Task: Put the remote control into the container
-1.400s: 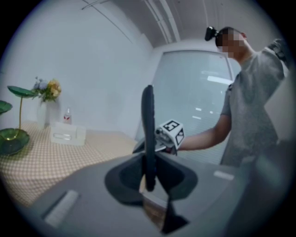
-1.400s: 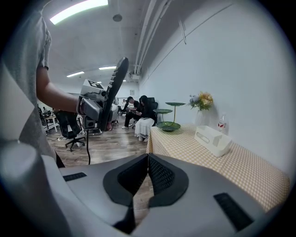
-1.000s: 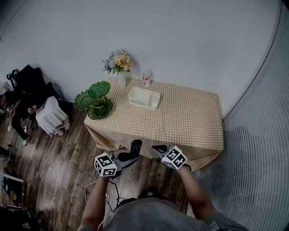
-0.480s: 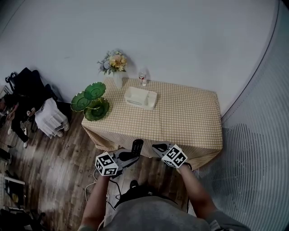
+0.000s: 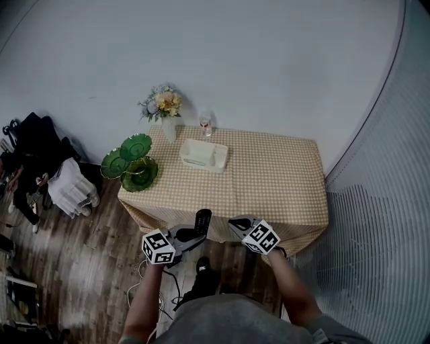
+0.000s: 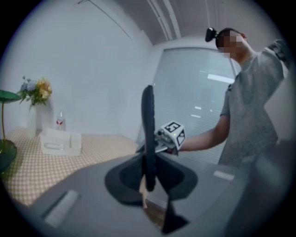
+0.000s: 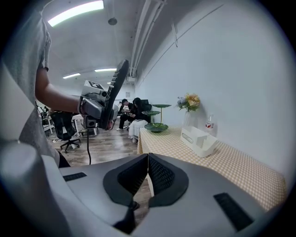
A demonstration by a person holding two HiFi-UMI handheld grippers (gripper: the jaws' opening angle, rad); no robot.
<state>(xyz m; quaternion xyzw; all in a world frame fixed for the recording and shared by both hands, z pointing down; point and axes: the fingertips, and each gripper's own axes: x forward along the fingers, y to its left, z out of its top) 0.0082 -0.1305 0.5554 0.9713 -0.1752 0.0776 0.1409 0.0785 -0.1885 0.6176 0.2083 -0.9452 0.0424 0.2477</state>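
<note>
This looks like an open-plan office. Long strip lights (image 7: 76,12) and bare pipes (image 7: 141,32) run along the ceiling. A wheeled desk chair (image 7: 62,132) stands on the wood-look floor (image 5: 80,248), and people (image 7: 128,111) sit at the far end. A ribbed glass partition (image 5: 383,228) closes one side beside a plain white wall (image 5: 235,60).

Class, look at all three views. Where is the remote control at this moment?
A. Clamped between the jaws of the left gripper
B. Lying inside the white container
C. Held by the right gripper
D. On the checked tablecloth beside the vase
A: in the left gripper view the remote control stands upright, clamped in the left gripper; the right gripper is shut on nothing, and the white container sits apart on the table.
</note>
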